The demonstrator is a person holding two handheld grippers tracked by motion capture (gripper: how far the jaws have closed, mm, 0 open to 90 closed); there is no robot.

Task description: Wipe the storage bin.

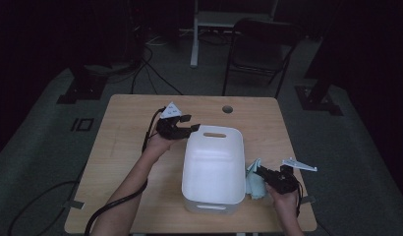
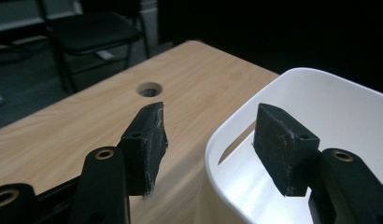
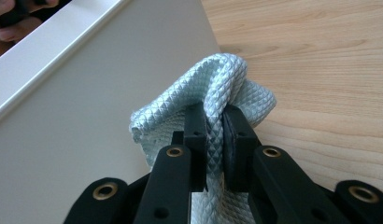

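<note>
A white plastic bin point(image 1: 213, 169) stands on the wooden table point(image 1: 126, 132), a handle slot in its far wall. My left gripper point(image 1: 188, 124) hovers at the bin's far left corner, open and holding nothing. In the left gripper view, my left gripper point(image 2: 208, 140) has one jaw outside the bin's rim point(image 2: 315, 77) and the other over the inside. At the bin's right side my right gripper point(image 1: 259, 172) is shut on a light blue quilted cloth point(image 1: 253, 186). The right gripper view shows my right gripper point(image 3: 215, 126) pinching a fold of the cloth point(image 3: 227, 79) against the bin's outer wall point(image 3: 87, 116).
A round cable hole point(image 1: 227, 108) sits near the table's far edge, also seen as the hole point(image 2: 150, 88) in the left gripper view. A black folding chair point(image 1: 263, 44) stands beyond the table. Cables trail over the dark floor at left.
</note>
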